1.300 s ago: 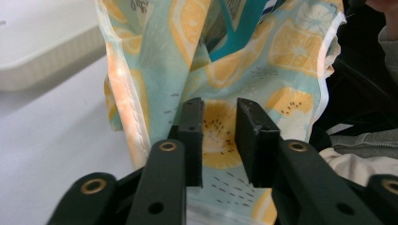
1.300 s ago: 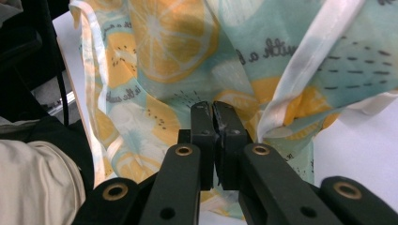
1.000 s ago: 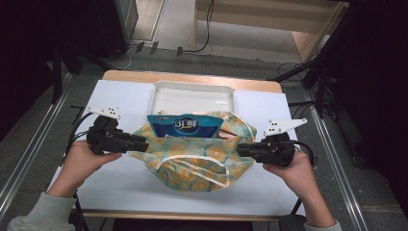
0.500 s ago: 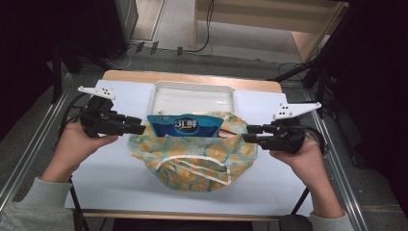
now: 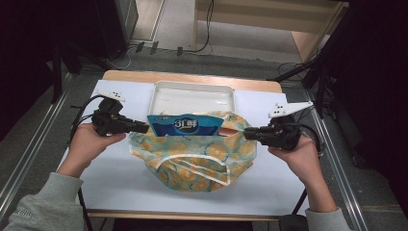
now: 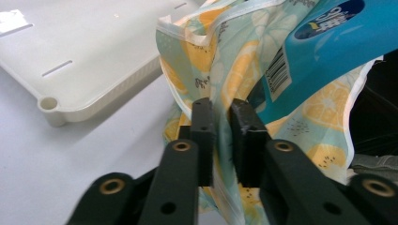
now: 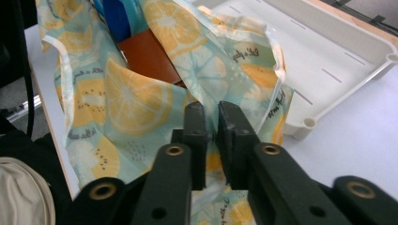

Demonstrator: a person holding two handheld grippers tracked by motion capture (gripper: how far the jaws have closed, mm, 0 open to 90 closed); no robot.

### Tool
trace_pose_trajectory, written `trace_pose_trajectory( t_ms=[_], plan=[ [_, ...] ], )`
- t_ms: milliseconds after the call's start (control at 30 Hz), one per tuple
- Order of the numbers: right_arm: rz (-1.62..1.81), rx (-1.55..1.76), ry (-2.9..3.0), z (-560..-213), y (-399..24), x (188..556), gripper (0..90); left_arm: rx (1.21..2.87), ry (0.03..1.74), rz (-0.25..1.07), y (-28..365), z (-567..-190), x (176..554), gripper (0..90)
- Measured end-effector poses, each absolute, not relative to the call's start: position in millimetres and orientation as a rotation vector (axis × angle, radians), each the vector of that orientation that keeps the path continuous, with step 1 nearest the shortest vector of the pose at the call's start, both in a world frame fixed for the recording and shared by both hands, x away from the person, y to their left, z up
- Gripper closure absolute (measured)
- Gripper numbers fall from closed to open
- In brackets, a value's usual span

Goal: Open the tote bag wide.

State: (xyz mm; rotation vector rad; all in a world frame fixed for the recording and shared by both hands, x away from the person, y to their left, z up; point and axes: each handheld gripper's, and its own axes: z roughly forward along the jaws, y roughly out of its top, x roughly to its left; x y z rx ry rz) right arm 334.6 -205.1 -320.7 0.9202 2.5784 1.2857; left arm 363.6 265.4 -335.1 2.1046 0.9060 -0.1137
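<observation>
A lemon-print fabric bag (image 5: 192,161) lies on the white table, its mouth toward the tray. A blue packet (image 5: 185,126) stands in the mouth, with a brown item (image 7: 148,56) beside it. My left gripper (image 5: 144,129) is at the bag's left rim. In the left gripper view, the left gripper (image 6: 220,110) has just been closing its jaws, and the fabric (image 6: 206,61) is pinched between them. My right gripper (image 5: 248,134) grips the bag's right rim. In the right gripper view, the right gripper (image 7: 211,112) is shut on the cloth (image 7: 126,98).
A white plastic tray (image 5: 192,87) sits just behind the bag, touching its far edge, also seen as the tray (image 6: 70,56) and the tray (image 7: 338,37) in the gripper views. Metal rails run along both table sides. Cables lie on the floor beyond.
Both hands moved back toward the tray, from the bag's lower sides to its upper rim. The jaws of both grippers opened, then closed on the fabric.
</observation>
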Motion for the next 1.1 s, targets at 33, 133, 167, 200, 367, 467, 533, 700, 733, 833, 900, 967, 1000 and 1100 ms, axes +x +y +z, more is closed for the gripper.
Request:
trace_pose_trajectory(
  t_ms=[33, 133, 167, 200, 367, 467, 533, 700, 733, 833, 900, 967, 1000, 1100],
  plan=[
    [1.281, 0.926, 2.586, -321.0, -204.6, 335.4, 88.2, 2.105, 0.906, -0.114, 265.4, -335.1, 363.6, 86.7],
    [1.269, 0.92, 2.583, -319.9, -203.1, 337.0, 90.0, 2.088, 0.909, -0.093, 265.3, -331.2, 364.0, 89.5],
    [1.272, 0.914, 2.577, -318.7, -203.2, 337.6, 90.0, 2.086, 0.908, -0.085, 265.4, -330.0, 364.2, 89.9],
    [1.277, 0.916, 2.571, -317.5, -203.1, 337.8, 90.0, 2.085, 0.906, -0.082, 265.2, -329.2, 364.4, 90.0],
    [1.279, 0.92, 2.553, -311.9, -202.1, 339.7, 90.0, 2.085, 0.906, -0.076, 264.0, -327.3, 367.4, 90.0],
    [1.278, 0.945, 2.542, -311.8, -203.7, 344.1, 90.0, 2.078, 0.919, -0.072, 262.6, -329.3, 371.6, 90.0],
    [1.275, 0.965, 2.538, -313.8, -204.1, 348.0, 90.0, 2.079, 0.928, -0.069, 261.5, -331.9, 374.8, 90.0],
    [1.301, 0.997, 2.539, -323.4, -204.4, 356.1, 90.0, 2.07, 0.944, -0.093, 261.1, -340.5, 378.9, 90.0],
    [1.304, 1.005, 2.543, -325.9, -204.3, 356.7, 90.0, 2.067, 0.949, -0.103, 261.3, -342.5, 378.8, 90.0],
    [1.314, 1.01, 2.553, -333.2, -203.9, 356.5, 90.0, 2.066, 0.956, -0.12, 261.6, -348.5, 378.7, 90.0],
    [1.319, 1.01, 2.556, -336.6, -203.4, 355.5, 90.0, 2.063, 0.967, -0.133, 261.6, -352.9, 379.5, 90.0],
    [1.324, 1.011, 2.557, -339.1, -203.1, 355.6, 90.0, 2.064, 0.975, -0.14, 260.6, -357.5, 381.0, 90.0],
    [1.321, 1.019, 2.557, -340.2, -202.7, 356.0, 90.0, 2.063, 0.978, -0.145, 259.8, -359.7, 381.8, 90.0],
    [1.323, 1.031, 2.562, -344.9, -200.9, 359.6, 90.0, 2.063, 0.982, -0.15, 257.5, -365.7, 383.9, 90.0]
  ],
)
